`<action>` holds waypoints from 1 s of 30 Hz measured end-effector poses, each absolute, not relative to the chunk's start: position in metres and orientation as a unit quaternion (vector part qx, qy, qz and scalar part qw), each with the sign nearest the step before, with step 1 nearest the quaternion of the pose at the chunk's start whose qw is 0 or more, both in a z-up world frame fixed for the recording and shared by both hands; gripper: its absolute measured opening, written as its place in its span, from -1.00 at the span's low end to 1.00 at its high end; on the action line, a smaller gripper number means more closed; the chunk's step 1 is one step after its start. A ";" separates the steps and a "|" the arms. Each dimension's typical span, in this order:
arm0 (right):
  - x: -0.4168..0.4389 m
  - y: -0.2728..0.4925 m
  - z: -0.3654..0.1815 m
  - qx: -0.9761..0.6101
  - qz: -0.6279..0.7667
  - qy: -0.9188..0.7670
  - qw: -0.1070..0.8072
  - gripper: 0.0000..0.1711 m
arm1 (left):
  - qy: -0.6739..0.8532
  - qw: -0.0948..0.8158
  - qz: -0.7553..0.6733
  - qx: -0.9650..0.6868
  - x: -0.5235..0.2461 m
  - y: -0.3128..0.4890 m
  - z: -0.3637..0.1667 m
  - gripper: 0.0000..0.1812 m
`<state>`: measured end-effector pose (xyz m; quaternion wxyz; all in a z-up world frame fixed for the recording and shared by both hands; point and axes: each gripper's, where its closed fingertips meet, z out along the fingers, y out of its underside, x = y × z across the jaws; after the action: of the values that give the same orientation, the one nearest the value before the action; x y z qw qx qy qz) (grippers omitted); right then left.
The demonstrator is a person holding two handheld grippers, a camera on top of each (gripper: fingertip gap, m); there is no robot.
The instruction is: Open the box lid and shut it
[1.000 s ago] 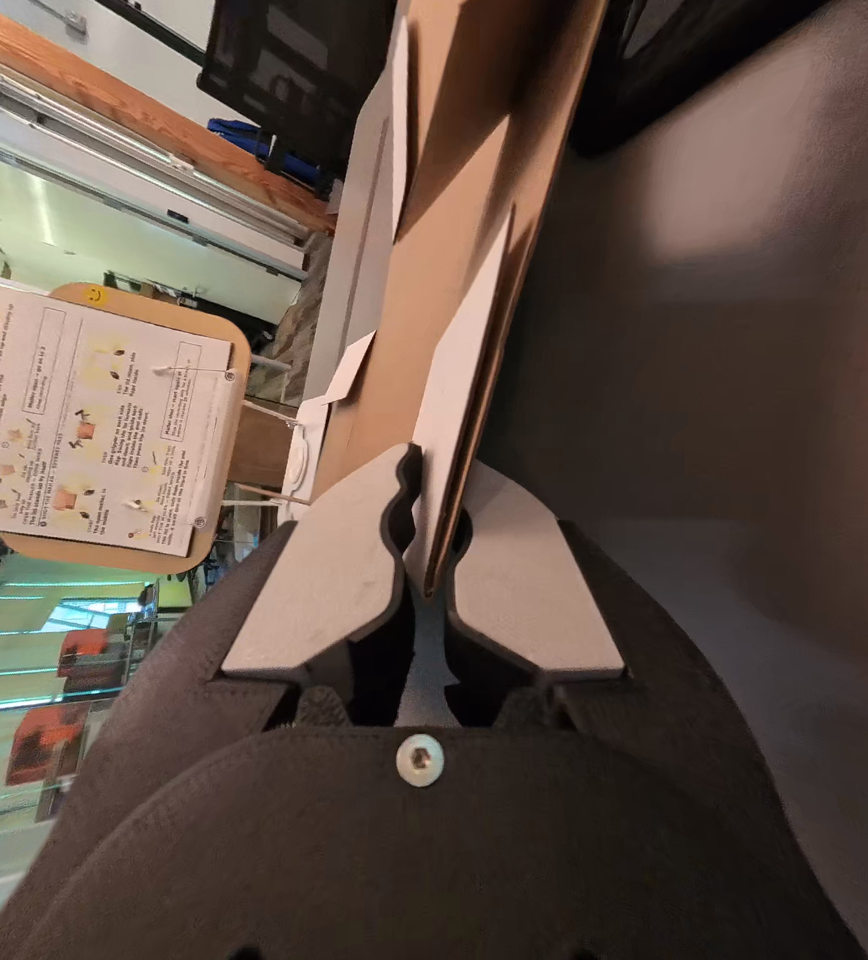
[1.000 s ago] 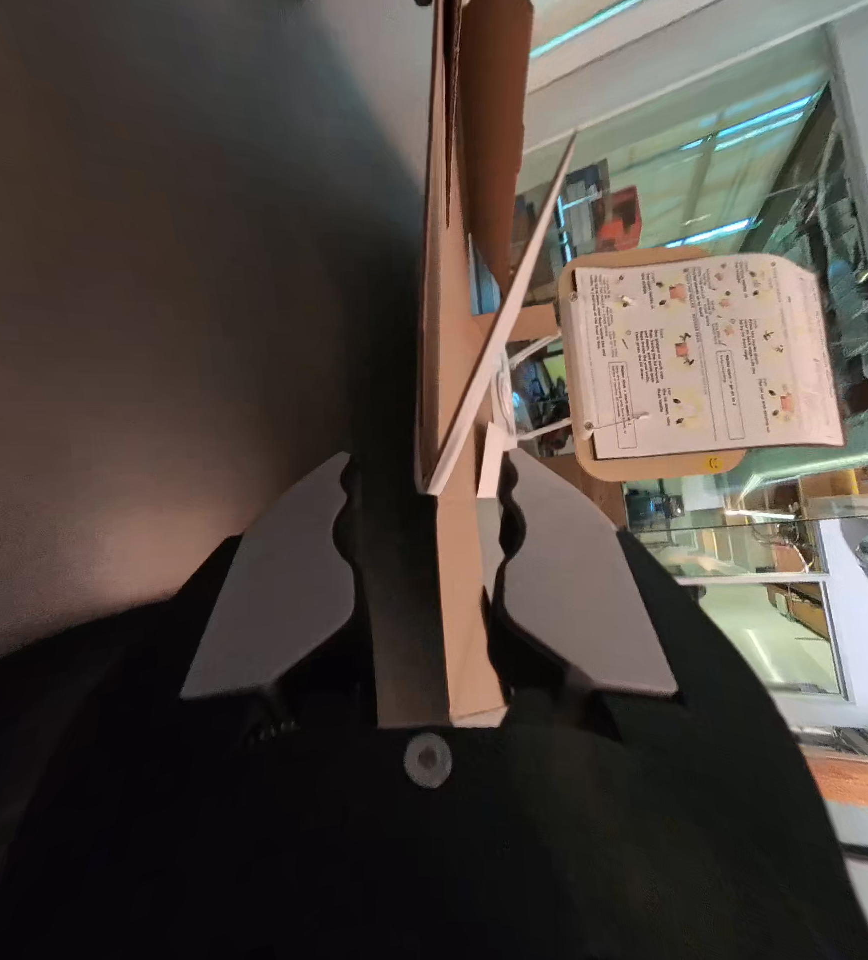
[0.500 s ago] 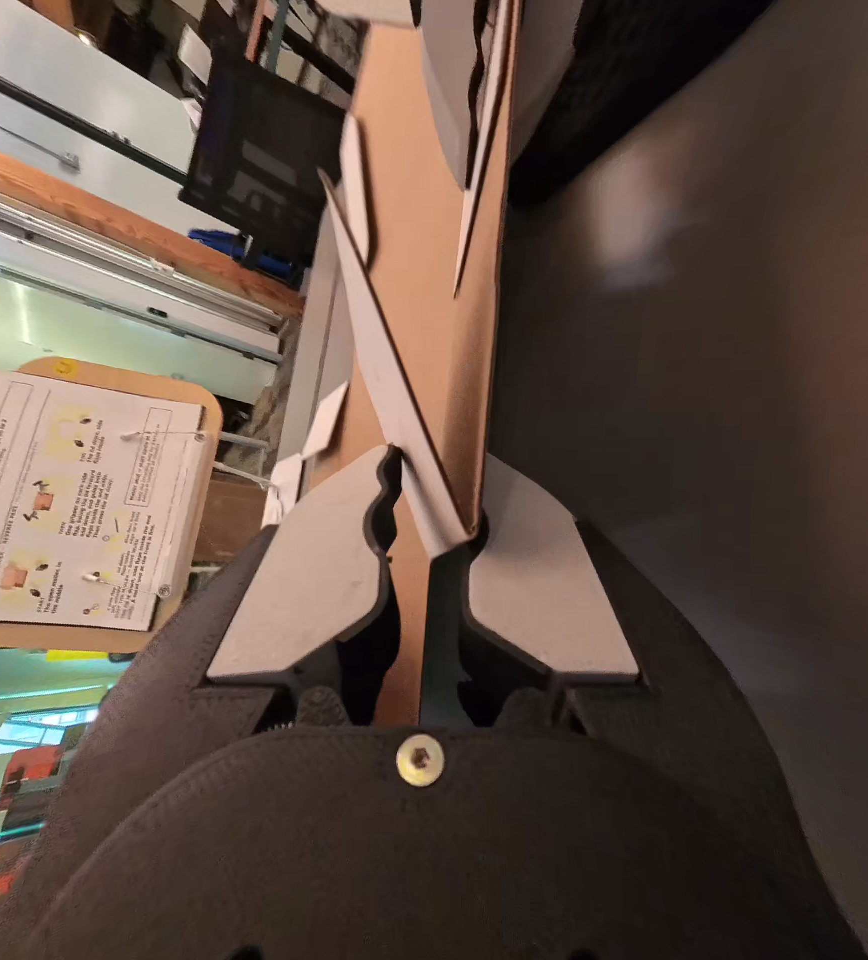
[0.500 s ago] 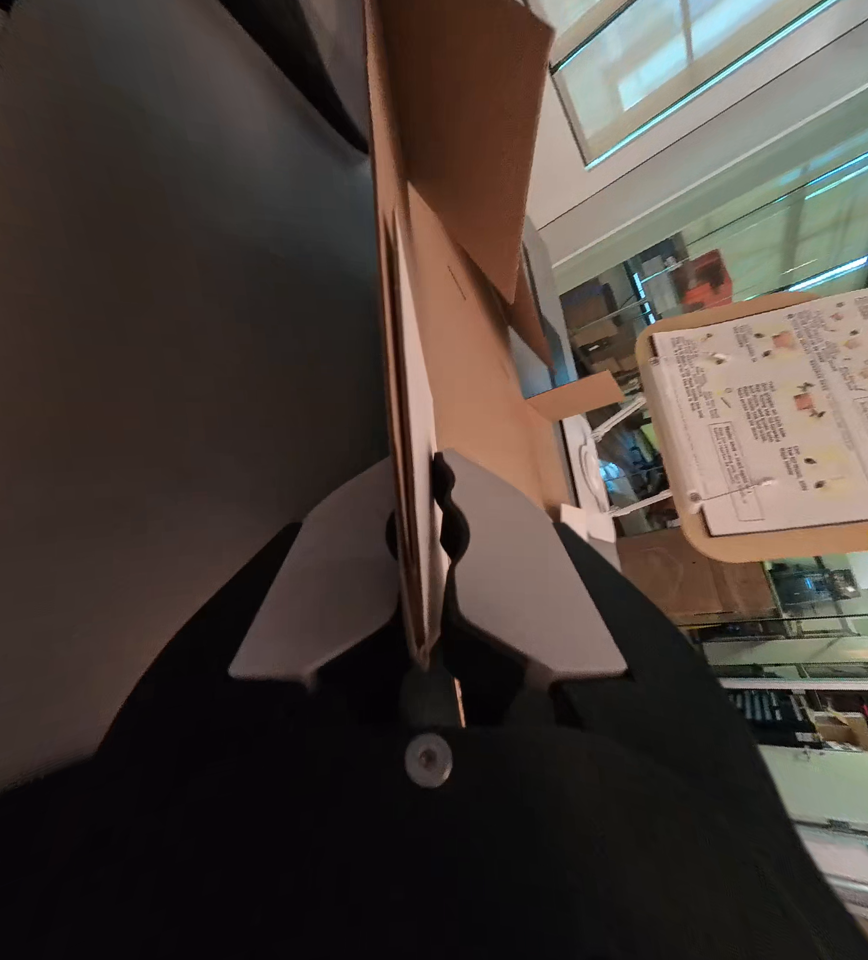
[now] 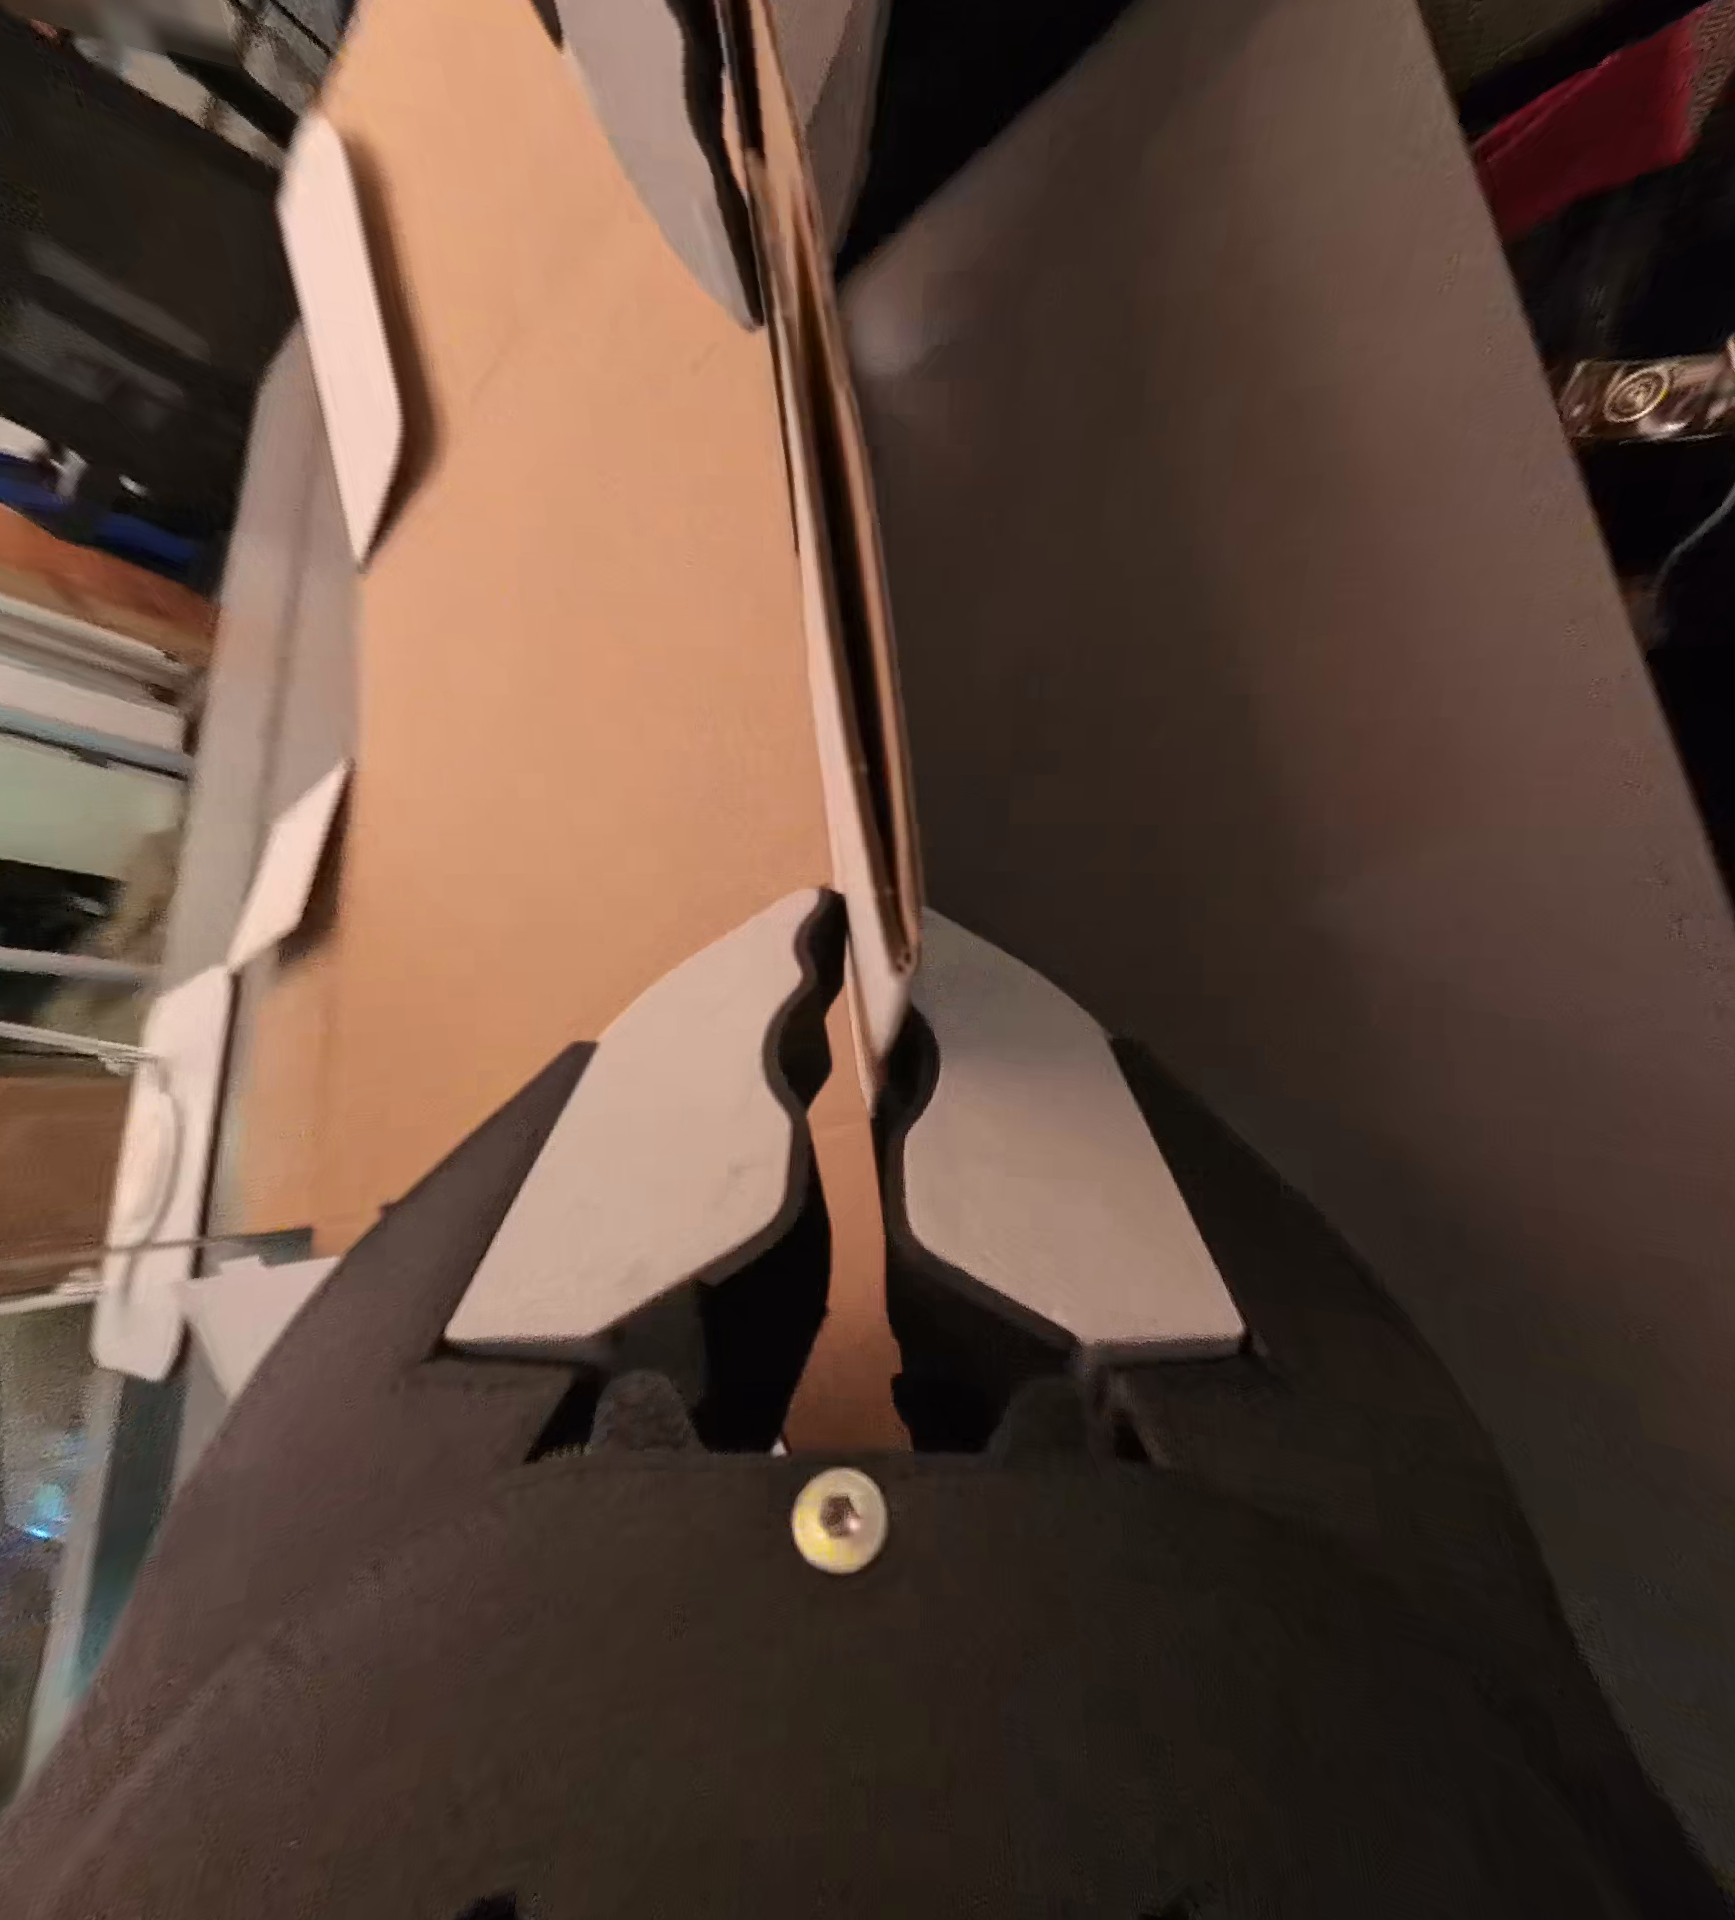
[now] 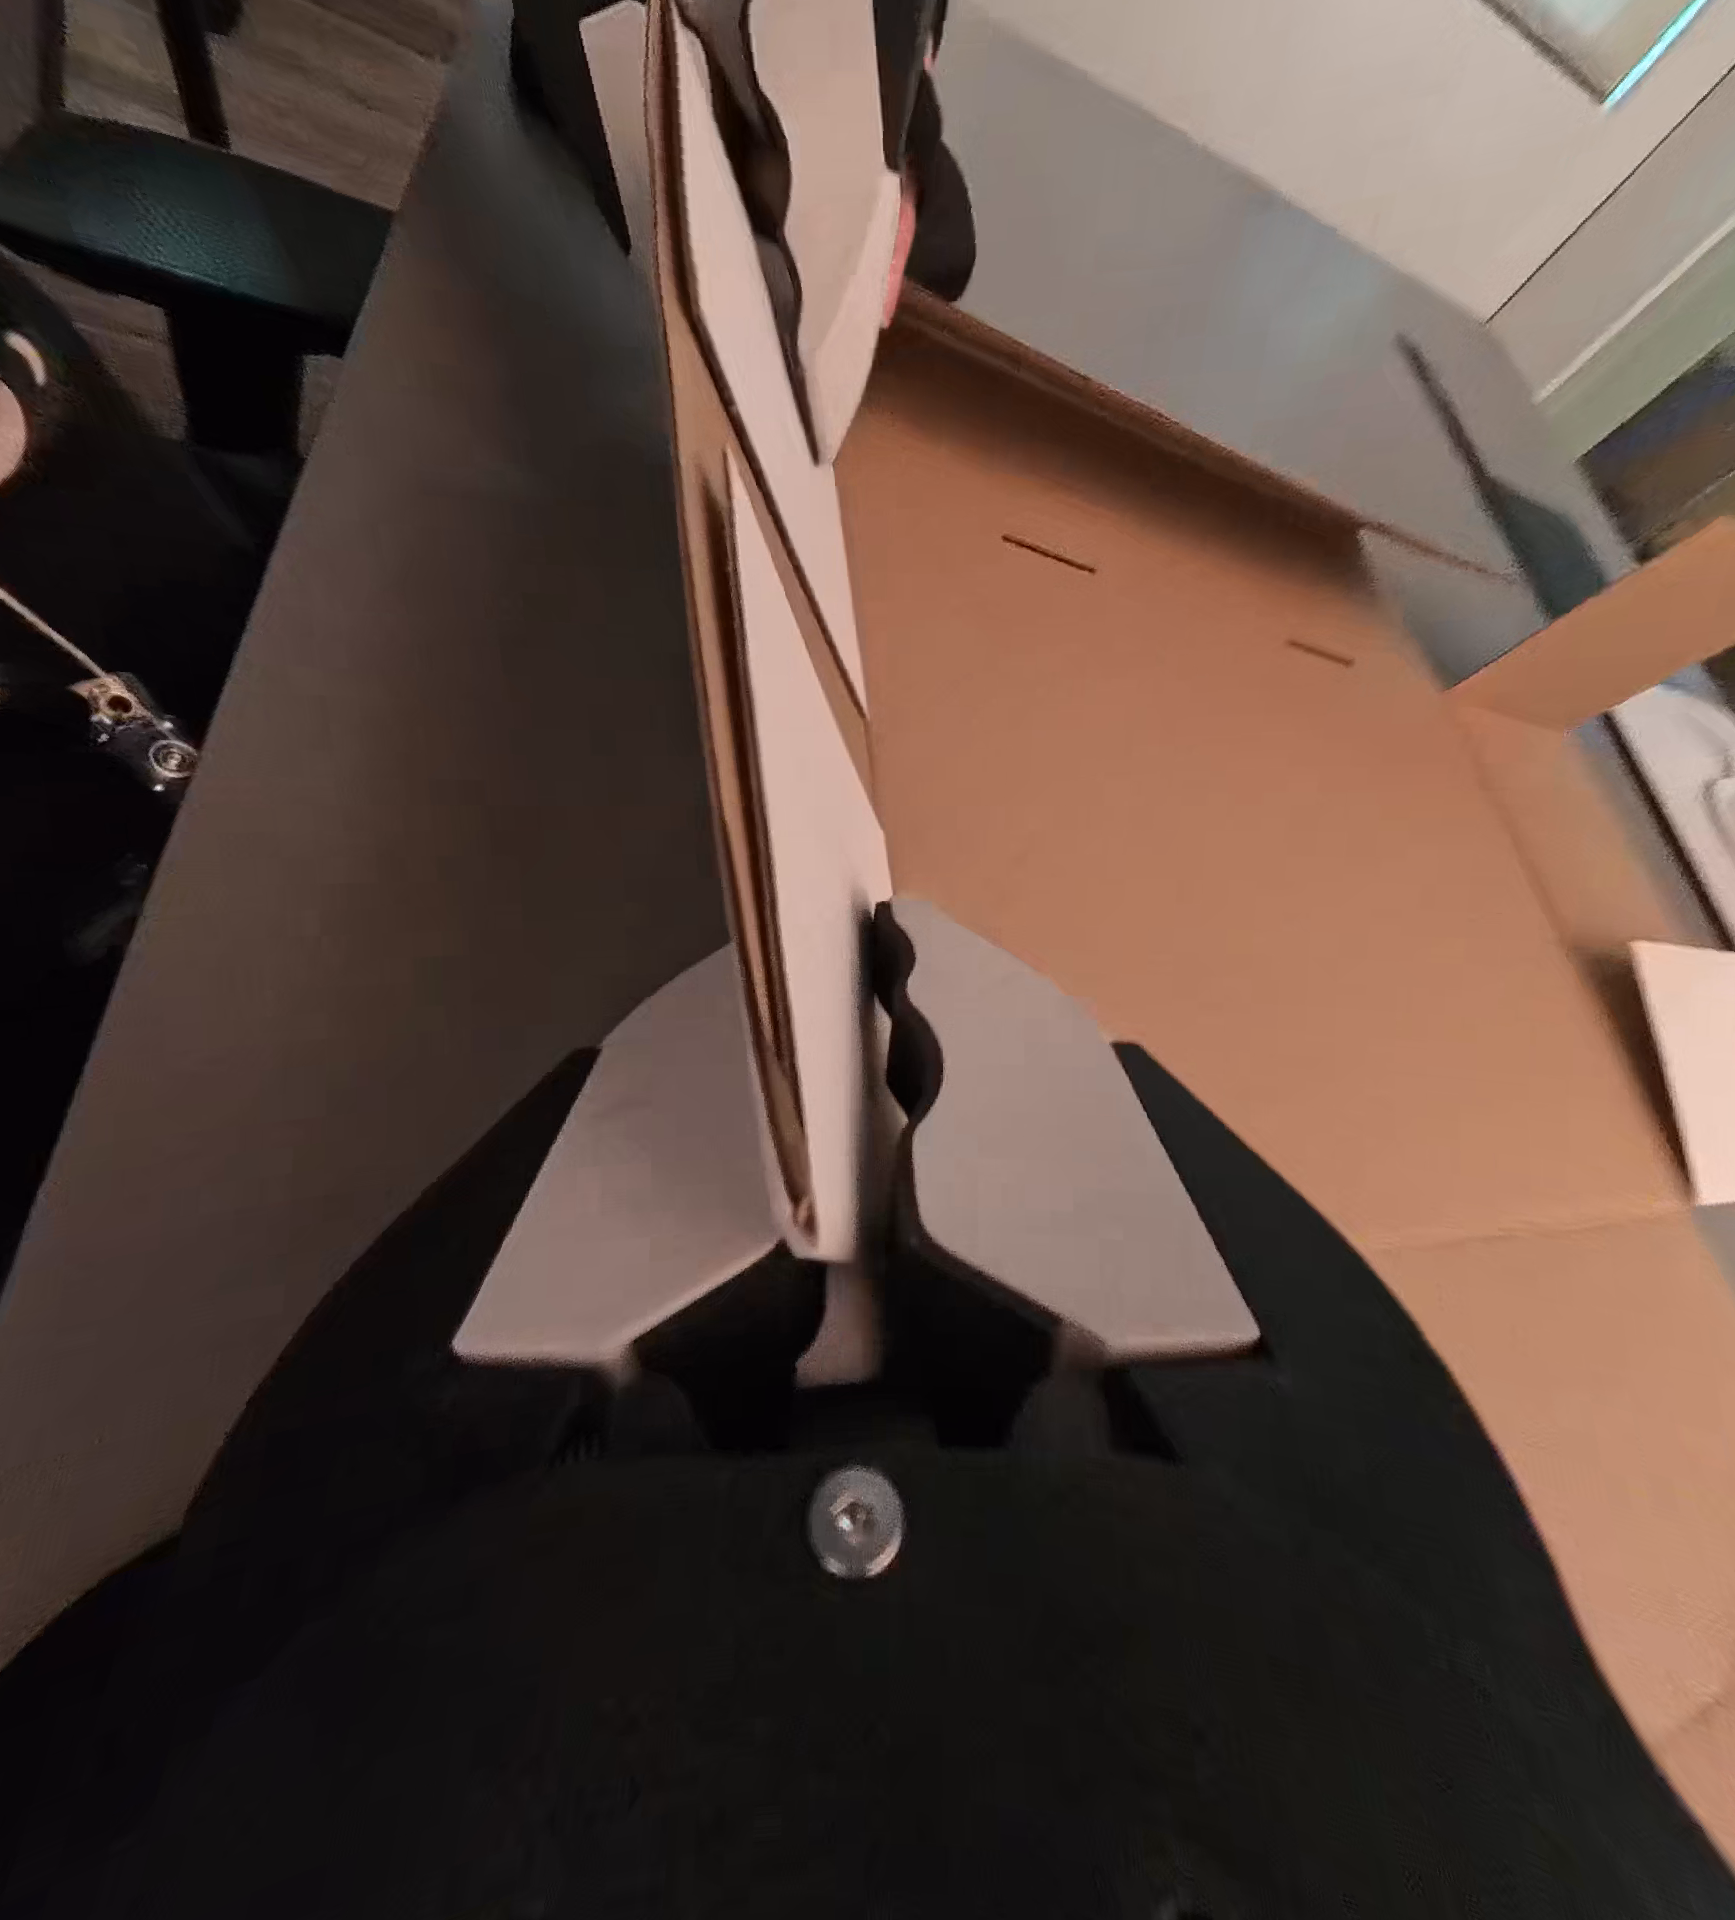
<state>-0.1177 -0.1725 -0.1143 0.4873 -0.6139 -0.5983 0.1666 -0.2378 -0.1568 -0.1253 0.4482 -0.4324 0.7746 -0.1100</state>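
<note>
Lid [image 5: 863,748] edge between both jaws

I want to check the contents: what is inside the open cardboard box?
The brown inner floor of the cardboard box looks bare, with only slits and fold flaps. The raised lid edge, clamped in both hand-held grippers, and the gripper bodies cover the near part.

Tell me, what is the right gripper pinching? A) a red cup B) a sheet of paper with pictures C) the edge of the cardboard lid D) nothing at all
C: in the right wrist view the right gripper has its two fingers closed on the edge of the cardboard lid, which runs up between them, with the brown inside of the box lying open beside it.
</note>
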 end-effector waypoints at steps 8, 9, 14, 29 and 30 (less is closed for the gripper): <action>-0.113 -0.165 -0.096 -0.639 0.233 -0.561 0.471 -0.92 | 0.702 0.509 -0.165 -0.470 -0.234 -0.150 -0.094 -0.88; -0.112 -0.166 -0.097 -0.641 0.236 -0.560 0.468 -0.90 | 0.702 0.503 -0.177 -0.472 -0.234 -0.155 -0.093 -0.90; -0.111 -0.170 -0.103 -0.648 0.259 -0.549 0.461 -0.90 | 0.689 0.482 -0.206 -0.500 -0.236 -0.165 -0.086 -0.80; -0.113 -0.169 -0.111 -0.636 0.205 -0.580 0.465 -0.85 | 0.510 0.186 -0.527 -0.654 -0.240 -0.167 -0.097 -0.35; -0.113 -0.169 -0.111 -0.636 0.206 -0.581 0.464 -0.85 | 0.509 0.177 -0.530 -0.654 -0.240 -0.166 -0.098 -0.35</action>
<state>-0.1130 -0.1686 -0.1114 0.4637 -0.6365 -0.5808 0.2062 -0.2401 -0.1665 -0.0983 0.1768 -0.6543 0.5092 -0.5304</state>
